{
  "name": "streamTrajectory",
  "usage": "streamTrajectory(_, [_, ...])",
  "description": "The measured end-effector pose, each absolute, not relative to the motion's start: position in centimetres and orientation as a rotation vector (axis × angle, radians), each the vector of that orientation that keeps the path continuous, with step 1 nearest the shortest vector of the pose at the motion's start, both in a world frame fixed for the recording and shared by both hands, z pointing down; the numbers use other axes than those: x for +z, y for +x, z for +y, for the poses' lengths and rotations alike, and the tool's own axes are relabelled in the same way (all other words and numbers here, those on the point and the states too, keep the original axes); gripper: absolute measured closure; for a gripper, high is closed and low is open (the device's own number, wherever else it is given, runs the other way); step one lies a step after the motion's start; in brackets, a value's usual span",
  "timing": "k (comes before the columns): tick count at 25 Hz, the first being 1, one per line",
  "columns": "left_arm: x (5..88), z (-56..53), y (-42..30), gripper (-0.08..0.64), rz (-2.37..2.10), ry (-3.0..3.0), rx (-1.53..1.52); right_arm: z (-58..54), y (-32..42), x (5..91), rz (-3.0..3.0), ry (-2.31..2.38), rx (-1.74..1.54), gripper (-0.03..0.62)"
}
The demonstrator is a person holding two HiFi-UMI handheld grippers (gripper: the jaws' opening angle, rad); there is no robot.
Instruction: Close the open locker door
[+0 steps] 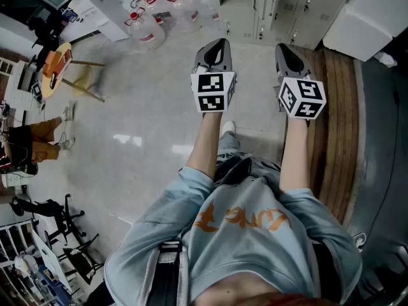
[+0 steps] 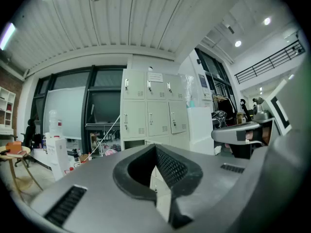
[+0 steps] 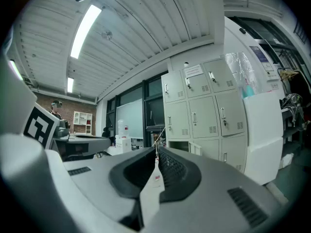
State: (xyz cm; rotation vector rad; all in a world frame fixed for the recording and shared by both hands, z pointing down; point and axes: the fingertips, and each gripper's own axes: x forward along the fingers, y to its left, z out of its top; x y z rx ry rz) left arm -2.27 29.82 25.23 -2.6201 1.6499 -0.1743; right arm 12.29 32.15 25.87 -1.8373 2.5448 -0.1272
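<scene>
A bank of pale grey lockers (image 2: 153, 108) stands ahead, across the floor. In the bottom row one compartment gapes dark, and its door (image 3: 197, 149) hangs ajar toward me. In the head view the lockers (image 1: 299, 8) are at the top, with that door (image 1: 268, 2) sticking out. My left gripper (image 1: 220, 44) and right gripper (image 1: 284, 48) are held side by side, pointing at the lockers and well short of them. The left gripper (image 2: 156, 148) is shut and holds nothing. The right gripper (image 3: 157, 152) is likewise shut and empty.
A big white box (image 1: 373, 14) stands right of the lockers, beside a wooden strip (image 1: 338, 120). Water bottles (image 1: 150, 27) and clutter sit at the far left of the floor. A round stool (image 1: 60, 69) stands left. A seated person (image 1: 35, 139) is at the left edge.
</scene>
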Motion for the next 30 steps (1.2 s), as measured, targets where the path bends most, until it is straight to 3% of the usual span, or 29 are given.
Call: streamTrajectory(30, [24.5, 24.6, -3.9, 0.541, 1.726, -2.61, -0.075, 27.3, 15.8, 24.2, 2.487, -1.838, -0.081, 0.549])
